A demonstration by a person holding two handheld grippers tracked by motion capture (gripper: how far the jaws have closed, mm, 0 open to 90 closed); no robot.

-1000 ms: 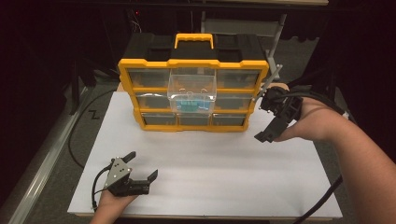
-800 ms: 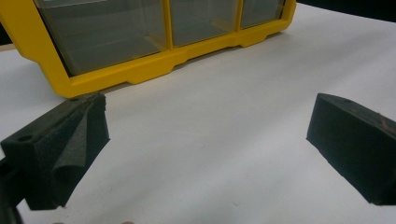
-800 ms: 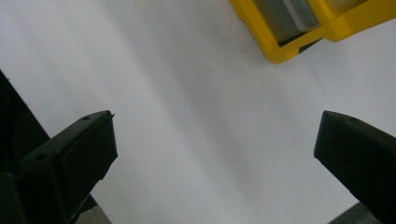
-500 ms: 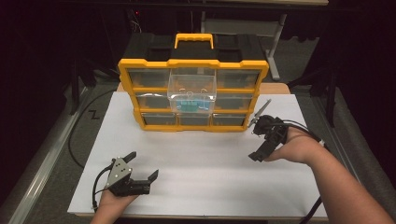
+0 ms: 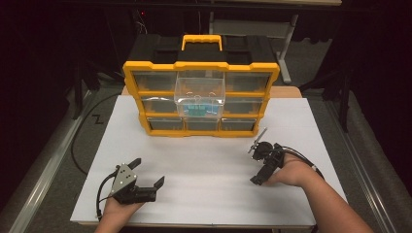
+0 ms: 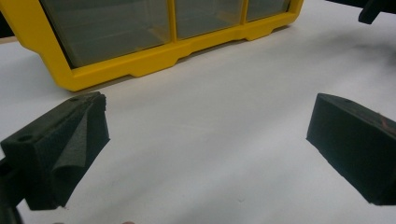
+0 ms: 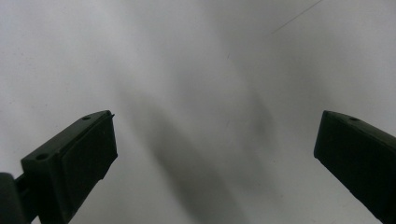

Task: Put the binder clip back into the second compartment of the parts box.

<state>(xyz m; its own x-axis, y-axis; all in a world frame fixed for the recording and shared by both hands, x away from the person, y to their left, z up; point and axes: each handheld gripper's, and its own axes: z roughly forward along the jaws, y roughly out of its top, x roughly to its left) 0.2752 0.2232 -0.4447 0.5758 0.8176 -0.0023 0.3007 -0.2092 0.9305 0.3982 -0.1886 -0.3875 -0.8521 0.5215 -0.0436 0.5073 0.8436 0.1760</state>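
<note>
Yellow-framed plastic parts organizer (image 5: 201, 99), black carry handle edged in yellow on top, standing upright at the far side of the white board (image 5: 204, 170). Nine clear drawers in three rows.

Item in hand — centre drawer (image 5: 199, 96) of the organizer, clear plastic, pulled well out from the middle of the front. Contents: a small teal object (image 5: 196, 109) low inside it; kind cannot be told. Remaining drawers sit flush; contents not legible through the tinted fronts.

Handling, as judged: light, rigid, thin-walled, smooth and likely slippery; may tip or slide free if drawn much further. Best taken at the front lip or by its two side walls, squeezed gently, kept level so the contents stay put.

Left gripper (image 5: 148, 175) — near side of the board, well in front of the organizer's left corner, jaws spread wide, empty; left gripper view shows the organizer's bottom row ahead.

Right gripper (image 5: 256, 162) — in front of the organizer's right end, tipped down toward the board, jaws apart, nothing held.
</note>
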